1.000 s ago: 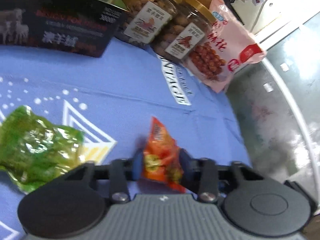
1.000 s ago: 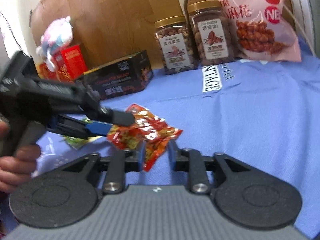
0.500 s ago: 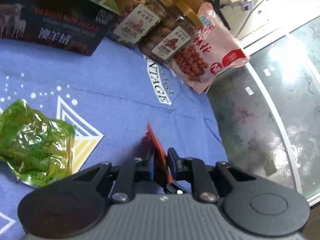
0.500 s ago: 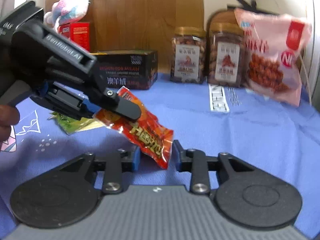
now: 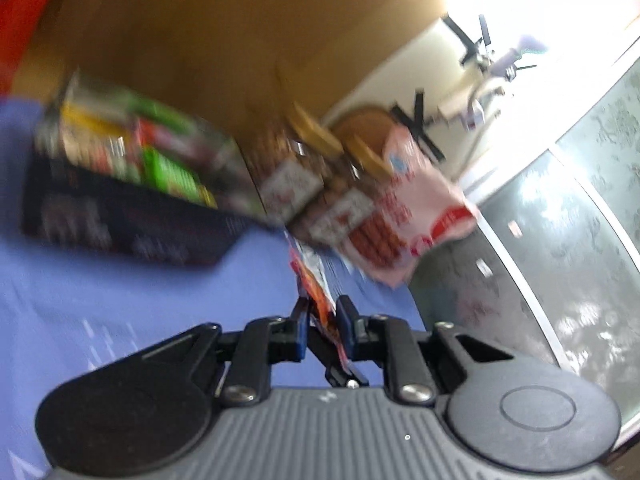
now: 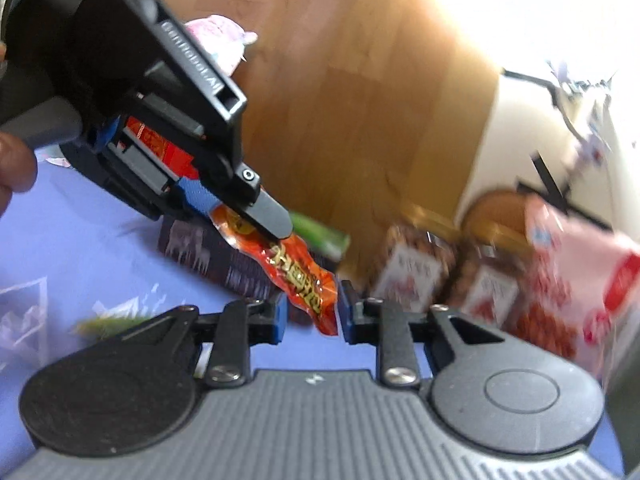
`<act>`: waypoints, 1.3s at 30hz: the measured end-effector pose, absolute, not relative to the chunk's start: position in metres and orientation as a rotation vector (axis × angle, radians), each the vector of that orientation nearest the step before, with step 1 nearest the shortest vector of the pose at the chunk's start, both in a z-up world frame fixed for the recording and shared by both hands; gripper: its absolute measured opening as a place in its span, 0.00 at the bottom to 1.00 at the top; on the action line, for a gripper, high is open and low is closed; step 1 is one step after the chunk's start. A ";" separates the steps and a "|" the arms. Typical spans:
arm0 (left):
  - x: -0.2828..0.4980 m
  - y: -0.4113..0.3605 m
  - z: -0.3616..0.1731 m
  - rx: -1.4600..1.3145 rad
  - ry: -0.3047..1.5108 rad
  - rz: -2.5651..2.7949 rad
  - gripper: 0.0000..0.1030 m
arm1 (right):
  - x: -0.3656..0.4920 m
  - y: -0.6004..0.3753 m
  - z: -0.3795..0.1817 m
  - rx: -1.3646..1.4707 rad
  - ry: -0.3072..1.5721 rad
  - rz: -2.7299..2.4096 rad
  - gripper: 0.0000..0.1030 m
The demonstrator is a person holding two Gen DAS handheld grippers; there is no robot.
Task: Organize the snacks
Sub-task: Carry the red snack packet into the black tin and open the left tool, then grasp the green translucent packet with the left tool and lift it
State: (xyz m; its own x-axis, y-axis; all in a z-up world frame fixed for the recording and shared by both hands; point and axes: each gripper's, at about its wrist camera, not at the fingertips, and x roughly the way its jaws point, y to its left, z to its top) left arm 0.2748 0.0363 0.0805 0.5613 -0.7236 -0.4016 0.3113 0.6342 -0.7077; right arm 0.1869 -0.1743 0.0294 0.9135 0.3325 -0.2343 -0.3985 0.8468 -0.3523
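Observation:
An orange-red snack packet [image 6: 296, 268] hangs in the air above the blue cloth [image 6: 80, 248]. My left gripper [image 6: 248, 220] is shut on its upper end, with a person's hand [image 6: 12, 164] behind it. In the left wrist view the packet [image 5: 316, 292] shows edge-on, pinched between the left gripper [image 5: 322, 308] pads. The packet's lower tip sits between the fingers of my right gripper [image 6: 312, 304], whose jaws are closing. The right pad touches the tip; a small gap remains at the left pad. Both views are blurred.
A black box [image 6: 200, 248] holding green packs, two nut jars [image 6: 416, 272] [image 6: 488, 288] and a pink snack bag [image 6: 572, 280] line the back before a cardboard box [image 5: 240, 40]. A green packet [image 6: 108, 320] lies on the cloth. Glass tabletop [image 5: 520, 280] lies right.
The left gripper closed on the packet and lifted it off the cloth. The right gripper's jaws narrowed around its lower end. Both cameras rose and swung toward the box and jars.

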 end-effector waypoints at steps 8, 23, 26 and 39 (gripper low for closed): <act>0.348 0.068 0.083 -0.570 0.707 -0.482 0.20 | 0.272 -0.118 0.033 -0.475 0.202 0.409 0.31; 0.280 0.062 0.072 -0.421 0.683 -0.364 0.47 | 0.208 -0.186 0.023 -0.053 0.529 0.636 0.46; 0.250 0.061 0.049 -0.432 0.757 -0.379 0.51 | 0.203 -0.200 0.006 0.130 0.682 0.675 0.46; 0.221 0.071 -0.009 -0.807 0.890 -0.508 0.53 | 0.179 -0.209 -0.008 0.303 0.694 0.649 0.41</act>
State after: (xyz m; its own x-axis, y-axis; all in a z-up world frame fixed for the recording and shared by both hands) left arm 0.2211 0.0713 -0.0094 0.5453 -0.6867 -0.4807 0.0644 0.6061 -0.7928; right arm 0.1792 -0.2092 -0.0083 0.5844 0.6435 -0.4943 -0.4498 0.7639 0.4627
